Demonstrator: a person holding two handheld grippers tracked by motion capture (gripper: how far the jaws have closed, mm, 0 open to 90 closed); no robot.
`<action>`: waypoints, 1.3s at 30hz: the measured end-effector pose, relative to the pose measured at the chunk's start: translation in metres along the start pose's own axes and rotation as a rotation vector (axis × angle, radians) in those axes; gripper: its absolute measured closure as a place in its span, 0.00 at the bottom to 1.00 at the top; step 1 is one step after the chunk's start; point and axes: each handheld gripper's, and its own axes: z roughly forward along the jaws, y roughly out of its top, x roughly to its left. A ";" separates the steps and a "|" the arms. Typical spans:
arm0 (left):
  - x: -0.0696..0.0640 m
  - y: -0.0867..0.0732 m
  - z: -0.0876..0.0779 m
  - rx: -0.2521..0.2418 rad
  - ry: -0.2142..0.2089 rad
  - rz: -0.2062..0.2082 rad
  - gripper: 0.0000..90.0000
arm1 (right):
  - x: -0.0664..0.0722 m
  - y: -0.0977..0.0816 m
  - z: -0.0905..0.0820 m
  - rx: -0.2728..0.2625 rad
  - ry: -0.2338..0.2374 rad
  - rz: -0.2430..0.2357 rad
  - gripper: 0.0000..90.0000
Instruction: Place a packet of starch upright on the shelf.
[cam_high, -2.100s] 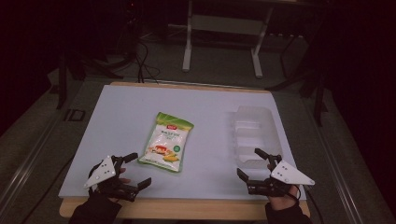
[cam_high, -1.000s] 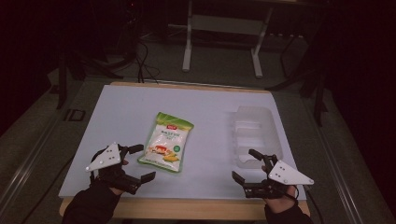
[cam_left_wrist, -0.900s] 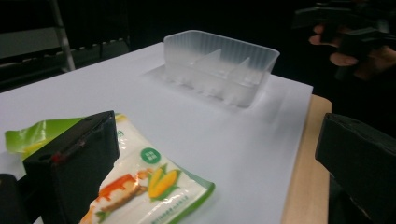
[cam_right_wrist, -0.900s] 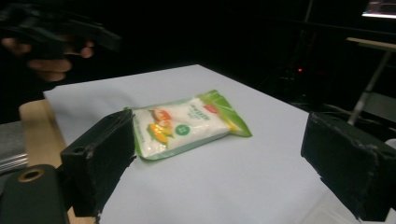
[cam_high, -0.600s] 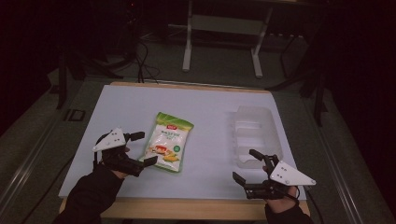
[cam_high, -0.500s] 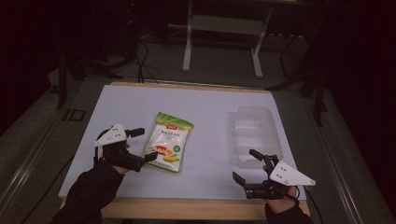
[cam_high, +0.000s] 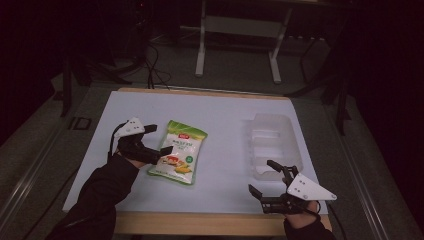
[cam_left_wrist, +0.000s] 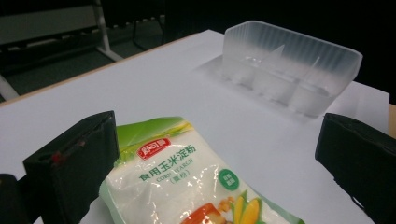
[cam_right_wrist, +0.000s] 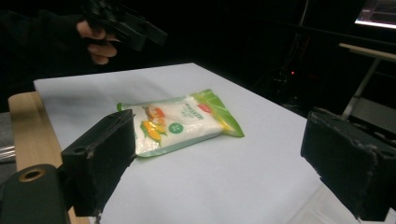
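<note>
A white-topped bench (cam_high: 220, 200) with a wooden front edge stands in a dark room. Two things lie on it, and a person reaches over it with a hand-held gripper in each hand.

Just ahead of the right hand-held gripper (cam_high: 267, 180), near the bench's right edge, sits a clear plastic tray (cam_high: 272, 145) divided into compartments, all apparently empty. This hand-held gripper hangs low near the front edge, its jaws spread wide with nothing between them.

A bag of corn starch (cam_high: 178, 151), green at the top with a picture of corn cobs at the bottom, lies flat directly in front of the left hand-held gripper (cam_high: 159, 139). The jaws are parted, one on either side of the bag's near long edge. From the left gripper view, the bag (cam_left_wrist: 187, 182) sits between the two black jaws; whether the left one touches it is hard to tell.

This looks like the approach to a pick-up, with no grip made. The next move likely calls for lowering the left jaws around the bag's edge and closing firmly, since the soft, powder-filled bag may sag or slip, then carrying it toward the tray.
</note>
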 end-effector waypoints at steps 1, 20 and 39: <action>0.002 0.000 0.003 0.003 0.002 -0.002 0.00 | 0.000 0.000 0.000 0.000 -0.003 -0.001 0.11; 0.063 -0.014 0.054 0.125 0.096 -0.150 0.05 | -0.002 -0.004 0.001 0.018 0.003 0.022 0.14; 0.083 -0.038 0.100 0.247 0.139 -0.230 0.11 | -0.001 -0.008 0.005 0.035 0.024 0.035 0.14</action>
